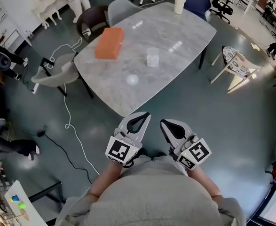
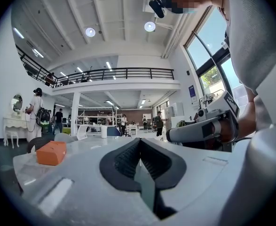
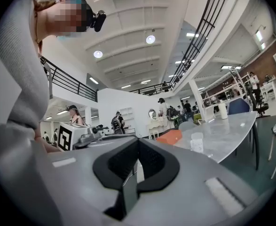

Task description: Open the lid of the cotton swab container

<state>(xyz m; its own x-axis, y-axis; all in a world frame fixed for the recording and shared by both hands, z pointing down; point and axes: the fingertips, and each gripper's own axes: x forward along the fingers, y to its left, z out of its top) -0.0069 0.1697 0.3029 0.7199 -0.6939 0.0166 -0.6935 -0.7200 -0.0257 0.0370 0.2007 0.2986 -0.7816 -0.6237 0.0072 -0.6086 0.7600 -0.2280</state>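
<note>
Plainly, the biggest thing here is the pale marble bench point(image 1: 175, 32), which runs at a slant from the near left to the far right. The person stands back from its near corner with bare floor in between. On its left part lies an orange box point(image 1: 109, 43), well apart from the task's thing and so, by my reading, no hindrance to a reach.

Nearer the camera, the left hand-held gripper point(image 1: 142, 117) and the right hand-held gripper point(image 1: 168, 125) sit side by side, tucked close against the person's front and pointing toward the bench. Each is clenched on nothing. In their own views the dark pads meet along a single seam, with only the room and the bench top beyond them. Held this low and this far back, they look like a ready posture rather than a working one, and I judge that the task has not begun.

Smallest is the cotton swab container point(image 1: 152, 58), a clear little tub standing upright near the middle of the bench, to the right of the box. It stands alone in the open, probably so that one hand-held gripper can steady the body while the other takes the lid. The lid looks to be on, though it is too small to be sure.
</note>
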